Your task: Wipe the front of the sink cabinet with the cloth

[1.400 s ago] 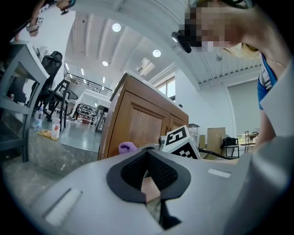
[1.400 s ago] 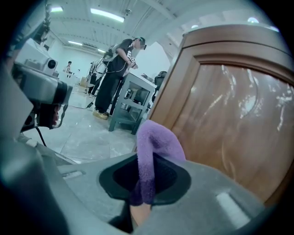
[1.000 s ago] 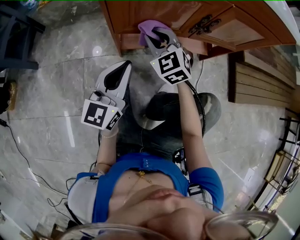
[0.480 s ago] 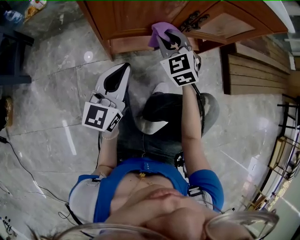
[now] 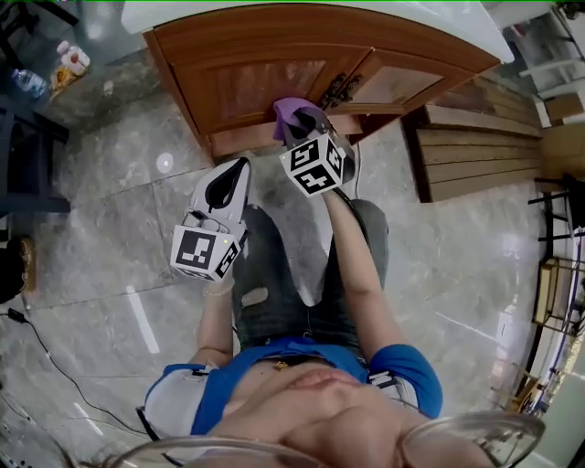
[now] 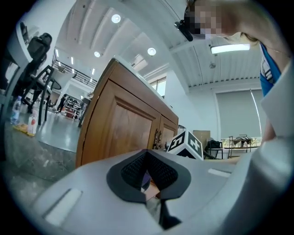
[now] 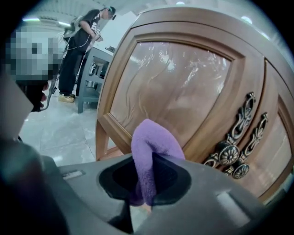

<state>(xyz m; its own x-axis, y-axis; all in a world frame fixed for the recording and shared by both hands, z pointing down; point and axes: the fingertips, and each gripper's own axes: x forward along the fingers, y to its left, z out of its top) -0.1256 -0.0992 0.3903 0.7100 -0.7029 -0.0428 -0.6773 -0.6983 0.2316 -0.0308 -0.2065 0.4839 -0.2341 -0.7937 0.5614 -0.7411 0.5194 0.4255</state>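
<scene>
**Cloth** (image 7: 154, 149): purple, fleecy, folded into a hump. It sits at upper centre of the head view, against the lower frame of a cabinet door. Whether it actually touches the wood cannot be told. The fold stands proud of the jaws, probably so that fabric rather than plastic meets the door.

**Right hand-held gripper** (image 7: 146, 186): its jaws are closed on the cloth and pinch the lower ends of it. It is held out at arm's length toward the door, which looks like a wiping stroke under way.

**Sink cabinet** (image 5: 256, 78): brown varnished wood across the top of the head view. The raised door panel (image 7: 174, 87) is glossy. Ornate dark metal handles (image 7: 232, 156) lie at lower right of the right gripper view, just beside the cloth.

**Worktop** (image 5: 411, 14): a pale edge above the cabinet.

**Left hand-held gripper** (image 5: 226, 183): its jaws are together with nothing between them. It is parked left of centre over the floor, apart from the cabinet, and seems to be idle.

**Floor** (image 5: 101, 228): grey marble tile, reflective.

**Bystander** (image 7: 82, 46): stands at upper left of the right gripper view, well apart from the cabinet.
</scene>
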